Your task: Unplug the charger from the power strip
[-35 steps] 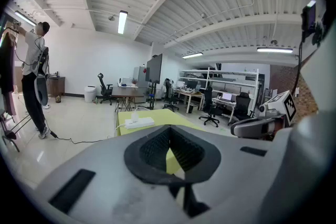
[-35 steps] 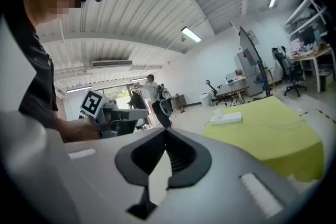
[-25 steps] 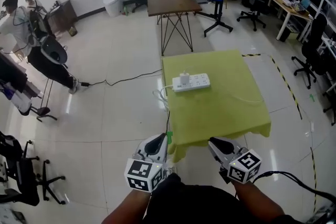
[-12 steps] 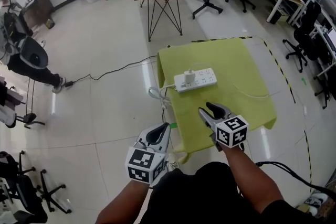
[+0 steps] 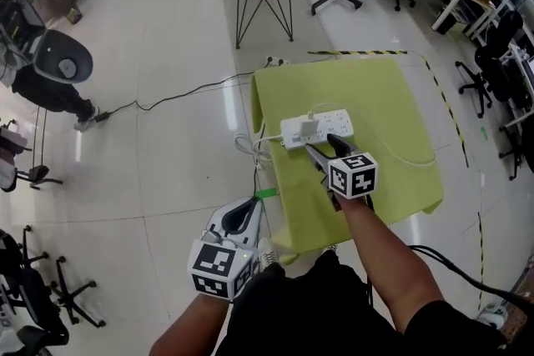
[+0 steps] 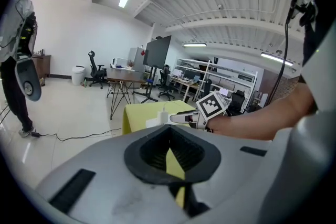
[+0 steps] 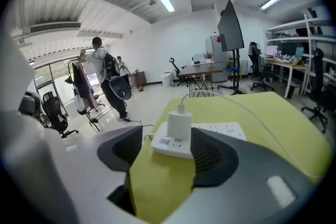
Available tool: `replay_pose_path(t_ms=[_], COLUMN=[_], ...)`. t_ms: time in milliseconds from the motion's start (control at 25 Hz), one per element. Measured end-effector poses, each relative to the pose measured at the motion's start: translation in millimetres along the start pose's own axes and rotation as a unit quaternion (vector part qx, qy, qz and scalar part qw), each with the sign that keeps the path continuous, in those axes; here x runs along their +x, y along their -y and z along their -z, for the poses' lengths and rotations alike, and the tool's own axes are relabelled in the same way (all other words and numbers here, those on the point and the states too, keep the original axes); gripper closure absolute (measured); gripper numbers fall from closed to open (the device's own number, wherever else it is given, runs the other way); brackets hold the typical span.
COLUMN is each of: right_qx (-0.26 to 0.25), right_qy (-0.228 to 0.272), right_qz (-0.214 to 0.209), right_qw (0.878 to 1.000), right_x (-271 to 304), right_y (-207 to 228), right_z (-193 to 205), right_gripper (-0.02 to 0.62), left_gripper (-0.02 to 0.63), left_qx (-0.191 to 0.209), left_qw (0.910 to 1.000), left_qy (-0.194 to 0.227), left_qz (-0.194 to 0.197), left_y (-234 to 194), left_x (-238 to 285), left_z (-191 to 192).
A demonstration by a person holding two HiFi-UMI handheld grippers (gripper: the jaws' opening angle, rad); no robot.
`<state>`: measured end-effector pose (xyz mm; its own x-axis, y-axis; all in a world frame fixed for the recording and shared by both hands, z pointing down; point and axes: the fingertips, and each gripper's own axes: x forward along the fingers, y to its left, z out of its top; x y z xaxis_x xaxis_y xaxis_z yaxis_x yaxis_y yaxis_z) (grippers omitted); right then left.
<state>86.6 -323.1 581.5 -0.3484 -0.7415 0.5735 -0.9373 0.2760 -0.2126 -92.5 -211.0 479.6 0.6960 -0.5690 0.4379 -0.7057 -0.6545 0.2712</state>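
Yellow-green cloth covers the tabletop (image 5: 392, 87), and on it lies the white power strip (image 5: 335, 125), with the white charger (image 5: 308, 127) standing plugged into its nine o'clock end in the head view. A thin white cable (image 5: 400, 156) leaves the charger's top and trails across the cloth toward three o'clock.

By the look of it the task has hardly begun: the charger sits fully seated in its socket and nothing touches it. The right gripper (image 5: 320, 144) reaches in from six o'clock, close to the strip. Its jaws are opening, spread wide, and in the right gripper view the charger and the strip's end show in the gap ahead of them, with no pad pressing on either.

The left gripper (image 5: 248, 211) hangs low at about seven o'clock, off the tabletop's corner and well apart from the strip, its jaws pressed together at the tips with nothing between them.

What seems left is nearly everything: bracket the charger, pinch it, and pull it free of the socket, perhaps with the strip steadied
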Motion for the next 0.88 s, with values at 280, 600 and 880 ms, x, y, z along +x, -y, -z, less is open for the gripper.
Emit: replay_pose_path(t_ms=[280,600,880], right_qx=[-0.020,-0.039,-0.039], right_qy=[-0.024,-0.046,-0.036], right_qz=[0.012,0.016,0.007], right_qw=[0.999,0.998,0.999], right_x=[60,92,87], right_y=[17,23,20], right_z=[-10,-13,-22], right_gripper=[0.255,0.293,0.313], left_gripper=[0.600,0.600,0.600], left_qx=[-0.031,-0.040,-0.044], left_qw=[0.9990,0.9974,0.9967], left_qy=[-0.008,-0.013,-0.008], left_qz=[-0.031,-0.058,-0.067], left_y=[-14,-24,-33], left_x=[-1,-11,-14], left_z=[6,11,7])
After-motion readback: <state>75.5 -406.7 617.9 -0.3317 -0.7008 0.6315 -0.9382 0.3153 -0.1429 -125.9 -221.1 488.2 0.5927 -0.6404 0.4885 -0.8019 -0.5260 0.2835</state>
